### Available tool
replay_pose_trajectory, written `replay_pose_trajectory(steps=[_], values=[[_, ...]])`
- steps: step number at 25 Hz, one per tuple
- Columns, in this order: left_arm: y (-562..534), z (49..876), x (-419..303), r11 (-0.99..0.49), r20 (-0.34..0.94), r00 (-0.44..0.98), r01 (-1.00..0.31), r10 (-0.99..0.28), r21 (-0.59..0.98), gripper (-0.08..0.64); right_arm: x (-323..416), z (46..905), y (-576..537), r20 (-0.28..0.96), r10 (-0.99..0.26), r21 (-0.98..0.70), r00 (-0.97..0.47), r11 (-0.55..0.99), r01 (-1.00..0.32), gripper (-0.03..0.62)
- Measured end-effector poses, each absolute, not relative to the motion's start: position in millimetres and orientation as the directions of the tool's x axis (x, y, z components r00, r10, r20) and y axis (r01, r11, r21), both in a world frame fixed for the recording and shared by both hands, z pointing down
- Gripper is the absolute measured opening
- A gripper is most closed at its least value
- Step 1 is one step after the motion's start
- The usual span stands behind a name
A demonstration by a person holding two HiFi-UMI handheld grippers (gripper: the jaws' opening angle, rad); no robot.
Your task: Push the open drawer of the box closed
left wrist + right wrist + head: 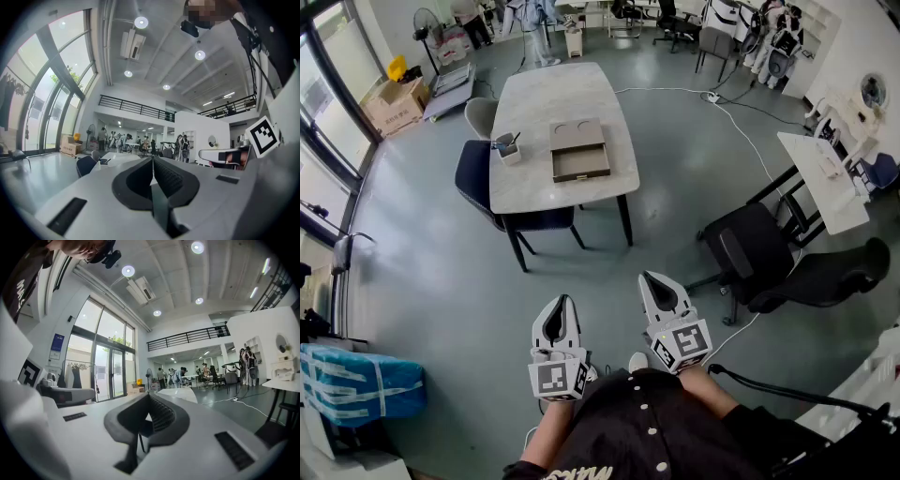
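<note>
the flat tan box [577, 134] with two round hollows in its lid sits on the white stone-look table [546, 89]. its shallow drawer [581, 166] is pulled out toward six o'clock, facing the person. a small pale cup of pens [507, 148] stands near it at nine o'clock. well apart from the table, at the frame's six o'clock, the left gripper [563, 302] and right gripper [651, 279] hang by the person's waist, each with jaws pressed together on nothing. the push has not begun. closed jaws look right for it: walk up, set one blunt tip square on the middle of the drawer front and press straight toward twelve o'clock, bracing the box against sliding.
</note>
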State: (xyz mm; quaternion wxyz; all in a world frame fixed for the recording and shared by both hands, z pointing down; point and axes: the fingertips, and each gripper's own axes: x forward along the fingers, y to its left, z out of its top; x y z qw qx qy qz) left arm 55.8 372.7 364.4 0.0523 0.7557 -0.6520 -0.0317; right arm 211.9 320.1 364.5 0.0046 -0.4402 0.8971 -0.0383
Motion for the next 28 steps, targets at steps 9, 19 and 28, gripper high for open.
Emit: replay_pose_trajectory(steps=[9,19,28], values=[[372,367,53,-0.162,0.018,0.166,-0.979,-0.986,0.123,0.018,204,368,320,0.032,-0.787,-0.078,-0.616,0.613,-0.786,-0.003],[370,370,41,-0.153,0.027,0.158,-0.979,-0.987,0.132,0.018,199,366,318,0.015,-0.806,-0.086,-0.592,0.589,-0.804,-0.003],[374,373,13,-0.188,0.016,0.191,-0.974,-0.981,0.13,0.018,179,378,325,0.05,-0.832,-0.123,-0.553,0.544,-0.83,-0.003]])
